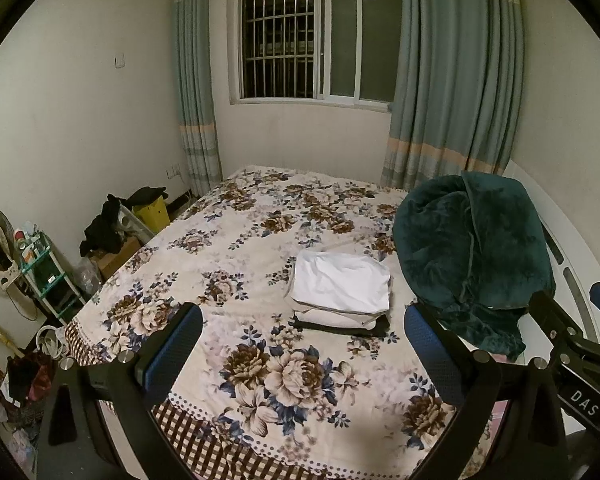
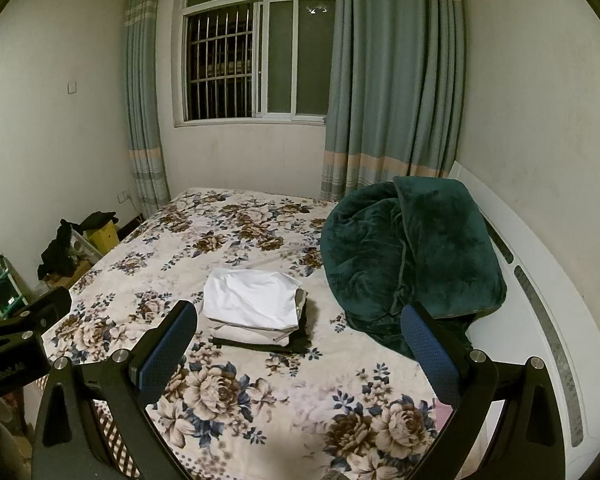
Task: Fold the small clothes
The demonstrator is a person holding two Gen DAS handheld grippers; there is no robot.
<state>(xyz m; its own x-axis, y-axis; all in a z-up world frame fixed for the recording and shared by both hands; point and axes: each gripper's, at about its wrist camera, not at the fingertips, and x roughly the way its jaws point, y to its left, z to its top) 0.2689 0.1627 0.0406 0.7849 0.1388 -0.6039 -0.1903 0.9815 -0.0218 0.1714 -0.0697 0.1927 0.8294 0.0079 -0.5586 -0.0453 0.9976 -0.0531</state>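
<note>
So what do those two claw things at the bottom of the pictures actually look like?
Both the left gripper and the right gripper are black frames with silver bolt heads. Each has two fingers faced with textured blue pads. One frame bears white letters, "DAS".

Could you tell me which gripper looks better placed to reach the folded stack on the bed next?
Probably the right gripper: the folded stack lies almost straight ahead between its open fingers. From the left gripper, also open, the stack sits off toward its right finger.
</note>
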